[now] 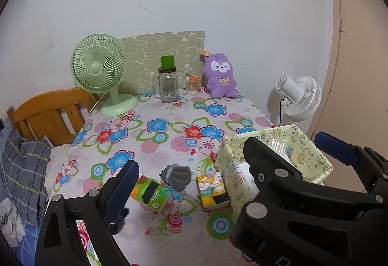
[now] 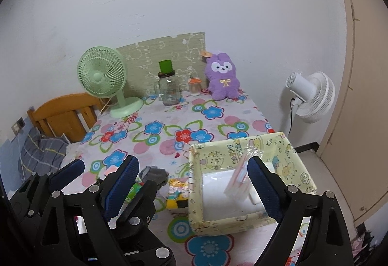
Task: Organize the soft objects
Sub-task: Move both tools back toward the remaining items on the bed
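While both my grippers hang wide and empty, left gripper (image 1: 191,169) and right gripper (image 2: 192,177), the sock (image 1: 178,175) lies near, left of the box (image 2: 288,144), between two tissue packs (image 1: 151,193). Risk: I judge a closing pad could catch a pack, or the cloth (image 1: 169,120) could bunch under the grasp.

Both wrist cams near, angled down, sharing floral table (image 1: 169,125), box (image 2: 242,215).
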The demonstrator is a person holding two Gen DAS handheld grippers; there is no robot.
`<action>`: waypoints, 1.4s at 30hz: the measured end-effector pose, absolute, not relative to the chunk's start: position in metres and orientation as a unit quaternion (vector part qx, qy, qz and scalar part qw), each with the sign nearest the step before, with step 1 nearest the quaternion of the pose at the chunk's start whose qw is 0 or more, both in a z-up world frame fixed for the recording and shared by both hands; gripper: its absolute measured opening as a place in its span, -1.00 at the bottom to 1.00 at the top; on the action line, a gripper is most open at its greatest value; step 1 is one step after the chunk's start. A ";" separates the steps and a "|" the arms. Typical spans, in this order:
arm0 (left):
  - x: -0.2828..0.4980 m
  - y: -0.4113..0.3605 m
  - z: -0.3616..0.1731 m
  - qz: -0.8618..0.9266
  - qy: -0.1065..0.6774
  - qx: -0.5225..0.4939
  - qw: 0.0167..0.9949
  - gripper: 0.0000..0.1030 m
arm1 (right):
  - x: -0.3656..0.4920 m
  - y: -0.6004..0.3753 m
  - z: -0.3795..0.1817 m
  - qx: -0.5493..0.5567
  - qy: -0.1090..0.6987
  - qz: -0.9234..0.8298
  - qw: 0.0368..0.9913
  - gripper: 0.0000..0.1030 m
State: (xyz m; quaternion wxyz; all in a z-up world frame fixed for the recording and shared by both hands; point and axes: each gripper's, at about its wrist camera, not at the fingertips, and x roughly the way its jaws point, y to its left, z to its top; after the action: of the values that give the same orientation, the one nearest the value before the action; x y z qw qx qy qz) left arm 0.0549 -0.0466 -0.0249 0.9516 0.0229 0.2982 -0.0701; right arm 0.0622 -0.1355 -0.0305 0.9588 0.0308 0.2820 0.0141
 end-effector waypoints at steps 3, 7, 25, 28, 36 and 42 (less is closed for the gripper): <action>0.053 -0.040 -0.027 -0.066 0.299 0.023 0.952 0.85 | 0.061 -0.129 -0.034 0.031 0.284 0.020 0.958 0.81; 0.051 -0.032 -0.031 -0.062 0.300 0.021 0.952 0.81 | 0.062 -0.119 -0.037 0.024 0.285 0.027 0.958 0.80; 0.056 0.007 -0.062 -0.031 0.332 0.016 0.943 0.50 | 0.073 -0.078 -0.069 0.012 0.320 0.068 0.945 0.59; 0.057 0.016 -0.069 -0.024 0.341 0.014 0.940 0.48 | 0.076 -0.070 -0.076 0.009 0.328 0.076 0.941 0.58; 0.056 0.037 -0.086 -0.002 0.360 0.006 0.933 0.44 | 0.084 -0.049 -0.096 0.010 0.352 0.100 0.930 0.58; 0.057 0.050 -0.098 0.009 0.374 0.000 0.927 0.42 | 0.088 -0.035 -0.109 0.005 0.368 0.110 0.923 0.58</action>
State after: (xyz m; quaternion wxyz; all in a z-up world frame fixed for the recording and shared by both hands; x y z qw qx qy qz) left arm 0.0572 0.0503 -0.0979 0.9273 -0.0005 0.3743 0.0088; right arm 0.0883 -0.0345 -0.1089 0.9234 0.0051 0.3679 0.1095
